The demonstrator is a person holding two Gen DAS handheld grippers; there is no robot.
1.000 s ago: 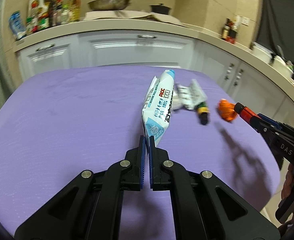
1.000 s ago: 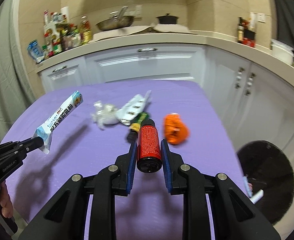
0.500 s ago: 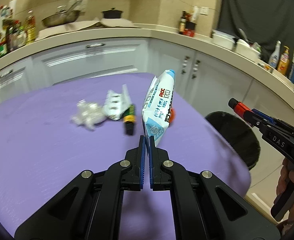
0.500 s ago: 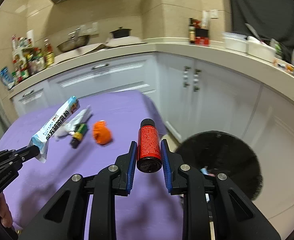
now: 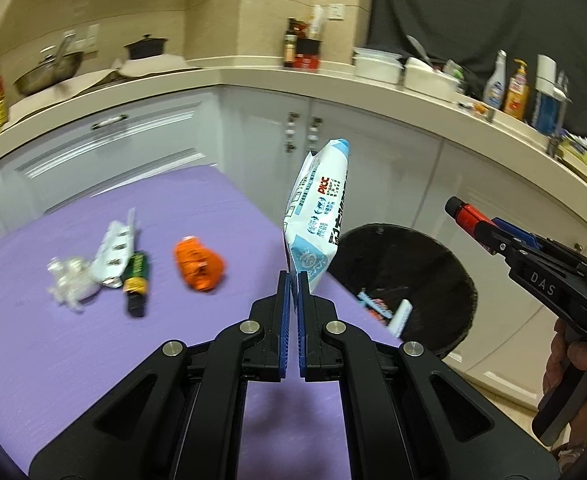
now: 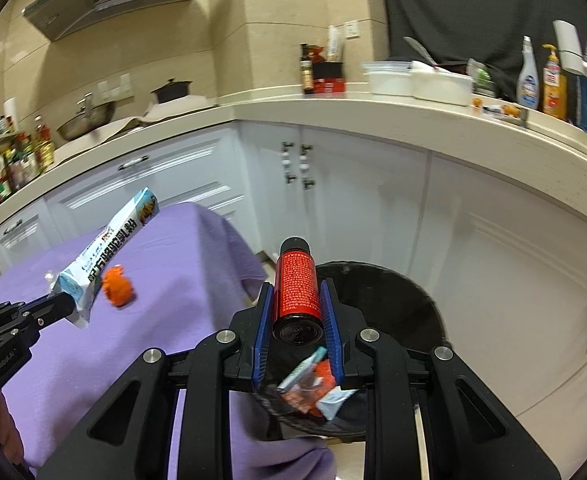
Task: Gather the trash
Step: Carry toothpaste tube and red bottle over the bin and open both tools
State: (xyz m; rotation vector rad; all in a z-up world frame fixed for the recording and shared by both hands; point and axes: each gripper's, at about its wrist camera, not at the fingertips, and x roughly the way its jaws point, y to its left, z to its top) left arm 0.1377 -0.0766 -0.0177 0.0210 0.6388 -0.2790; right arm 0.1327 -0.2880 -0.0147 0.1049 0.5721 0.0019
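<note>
My left gripper is shut on the bottom corner of a white-and-blue packet, which stands up over the purple table's right edge. My right gripper is shut on a red can and holds it above the black bin. The left wrist view shows that bin on the floor beside the table, with the right gripper and its can over the far side. On the table lie an orange crumpled wrapper, a small green bottle, a white blister strip and clear crumpled plastic.
Wrappers lie in the bottom of the bin. White cabinets and a curved counter with bottles and tubs run behind it. A person's hand grips the right tool's handle.
Both grippers have swung to the right, away from the table's middle and toward the bin, which has come into view. Each still holds its item, the packet and the red can.
</note>
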